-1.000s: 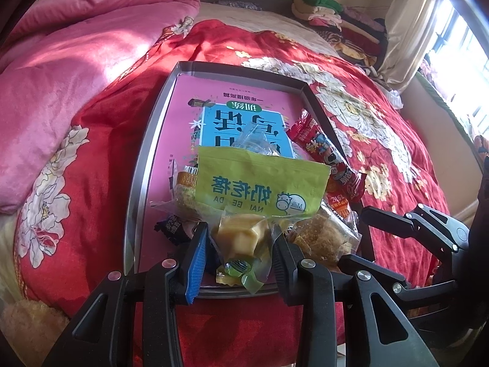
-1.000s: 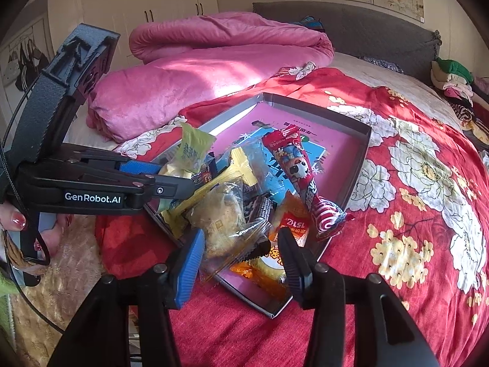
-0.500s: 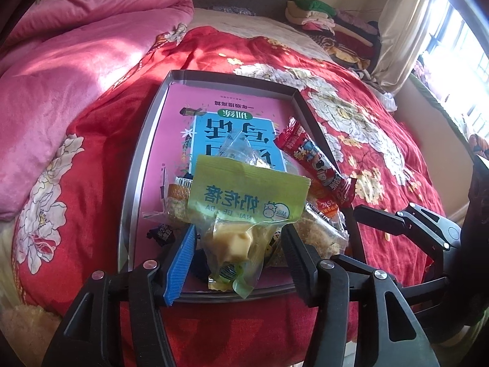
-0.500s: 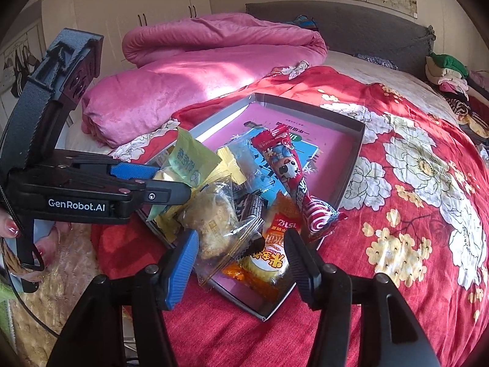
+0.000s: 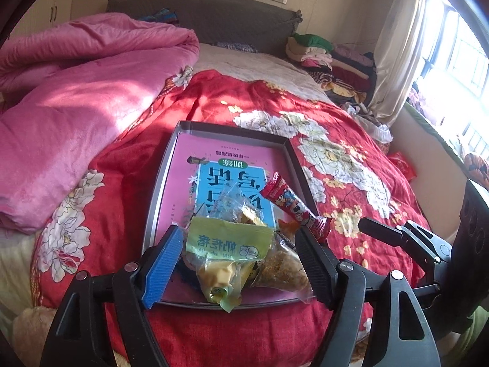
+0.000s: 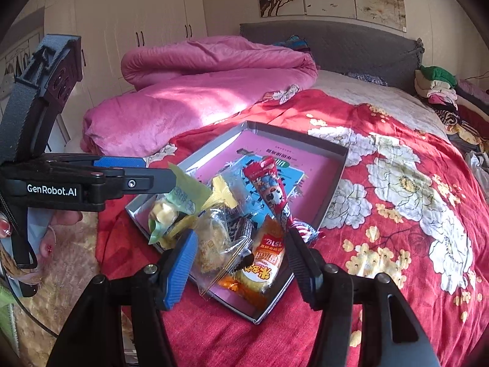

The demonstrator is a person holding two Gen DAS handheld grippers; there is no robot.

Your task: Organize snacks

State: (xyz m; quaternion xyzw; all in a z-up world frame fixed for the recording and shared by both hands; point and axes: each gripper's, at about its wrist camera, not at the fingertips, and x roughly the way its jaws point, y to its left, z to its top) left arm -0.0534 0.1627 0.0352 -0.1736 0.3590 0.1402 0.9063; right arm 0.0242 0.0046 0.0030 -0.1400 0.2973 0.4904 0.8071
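A grey metal tray point(image 5: 159, 183) lined with a pink and blue sheet lies on the red floral bedspread. Snacks are piled at its near end: a green pouch point(image 5: 229, 243), a clear pack of pale candy point(image 5: 217, 278), a crumbly cake in clear wrap point(image 5: 284, 270) and a red tube snack point(image 5: 290, 205). My left gripper point(image 5: 240, 267) is open and empty, above the near end of the pile. In the right wrist view the tray point(image 6: 333, 180) holds the cake point(image 6: 211, 250), an orange pack point(image 6: 266, 263) and the red tube point(image 6: 272, 189). My right gripper point(image 6: 240, 261) is open and empty, over the tray's near corner.
A rolled pink quilt point(image 5: 76, 98) fills the left of the bed. Folded clothes point(image 5: 324, 58) are stacked by the grey headboard. A window and curtain point(image 5: 397, 55) are at the right. A fluffy beige rug point(image 6: 61, 275) lies beside the bed.
Both grippers have pulled back and risen from the snack pile, so the tray looks smaller and more of the room shows. The left gripper's jaws have spread wider. The snacks have not moved.
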